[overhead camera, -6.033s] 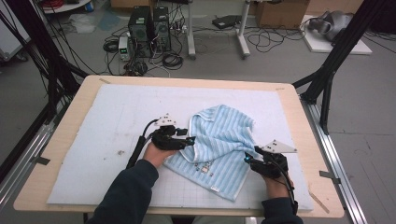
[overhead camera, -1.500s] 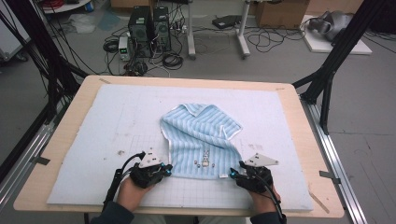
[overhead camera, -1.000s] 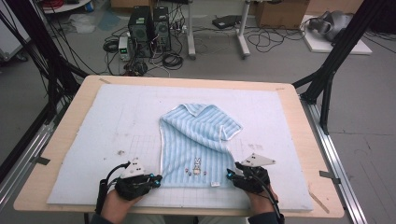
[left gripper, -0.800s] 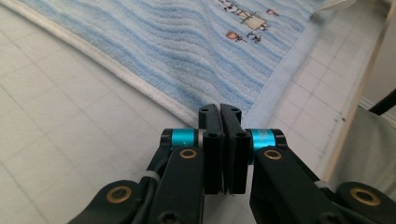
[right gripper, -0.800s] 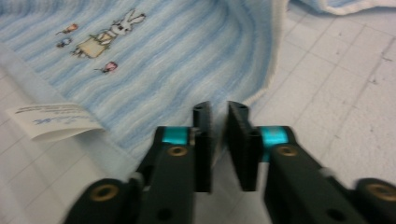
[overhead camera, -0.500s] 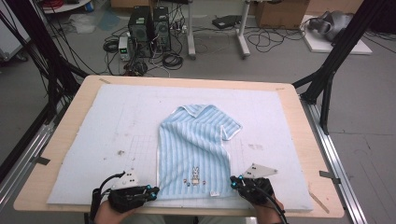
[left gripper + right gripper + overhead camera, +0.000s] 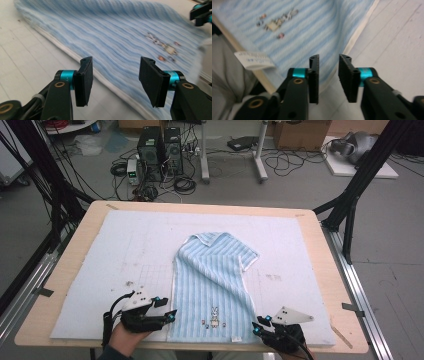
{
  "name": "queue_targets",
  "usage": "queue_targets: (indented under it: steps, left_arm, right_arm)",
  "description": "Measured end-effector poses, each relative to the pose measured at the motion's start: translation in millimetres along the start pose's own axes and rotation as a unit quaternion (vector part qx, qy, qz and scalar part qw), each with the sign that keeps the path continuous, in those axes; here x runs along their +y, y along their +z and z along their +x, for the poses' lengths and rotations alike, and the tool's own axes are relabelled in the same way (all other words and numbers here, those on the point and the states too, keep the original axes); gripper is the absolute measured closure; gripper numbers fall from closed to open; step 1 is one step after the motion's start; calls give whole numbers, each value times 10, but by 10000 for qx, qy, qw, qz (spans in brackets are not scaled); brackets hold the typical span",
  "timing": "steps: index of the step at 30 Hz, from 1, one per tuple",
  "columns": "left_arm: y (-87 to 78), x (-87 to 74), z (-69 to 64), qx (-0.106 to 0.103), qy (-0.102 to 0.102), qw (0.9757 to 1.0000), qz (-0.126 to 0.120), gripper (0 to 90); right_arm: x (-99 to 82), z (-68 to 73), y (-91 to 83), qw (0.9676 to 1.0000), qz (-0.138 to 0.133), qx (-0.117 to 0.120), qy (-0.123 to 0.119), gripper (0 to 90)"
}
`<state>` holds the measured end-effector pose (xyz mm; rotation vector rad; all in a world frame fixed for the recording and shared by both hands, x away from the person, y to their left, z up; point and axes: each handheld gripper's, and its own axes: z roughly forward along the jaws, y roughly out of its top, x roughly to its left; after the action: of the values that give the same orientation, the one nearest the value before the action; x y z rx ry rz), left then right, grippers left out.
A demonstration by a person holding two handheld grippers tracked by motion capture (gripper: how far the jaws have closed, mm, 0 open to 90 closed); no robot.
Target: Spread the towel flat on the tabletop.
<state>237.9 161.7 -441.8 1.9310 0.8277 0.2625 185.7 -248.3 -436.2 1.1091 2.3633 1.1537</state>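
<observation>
high view puts the striped towel (image 7: pixel 212 287) at lower centre, flat on the mat (image 7: pixel 90 270). my left gripper (image 7: pixel 170 316) and right gripper (image 7: pixel 256 327) have just been opening, nothing between them. it's soft, light and limp, so i'd pinch its hemmed near corners.

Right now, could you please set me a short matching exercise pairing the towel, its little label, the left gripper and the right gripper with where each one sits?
Things:
1. towel
2. white label
3. left gripper
4. right gripper

Places or states:
A. jaws open, beside the towel's left near corner
B. spread flat on the white mat, rabbit motif near the front hem
C. jaws open, beside the towel's right near corner
D. sticking out from the towel's near hem

Pairs: 1-B, 2-D, 3-A, 4-C
</observation>
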Motion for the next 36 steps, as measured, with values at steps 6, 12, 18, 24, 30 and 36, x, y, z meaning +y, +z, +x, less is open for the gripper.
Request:
queue_targets:
  steps: [6,12,18,24,30,36]
  left_arm:
    - [250,82,116,339,-66,9992,182,480]
    - [360,103,51,451,318,9969,566,671]
    - [345,99,3,320,416,9966,643,866]
    - [235,38,-6,25,284,9973,681,869]
    - [105,-85,-37,-194,102,9983,540,868]
    - [15,-155,-110,-391,88,9975,583,866]
  right_arm:
    - [204,-84,121,9993,-233,-277,99,578]
    - [384,-158,384,9986,-201,-410,256,580]
    - [383,-153,581,9990,283,-286,175,779]
    - [338,-131,515,9995,300,-106,80,835]
    - [281,-25,432,9995,319,11,-73,833]
    - [192,76,321,9991,339,172,-205,827]
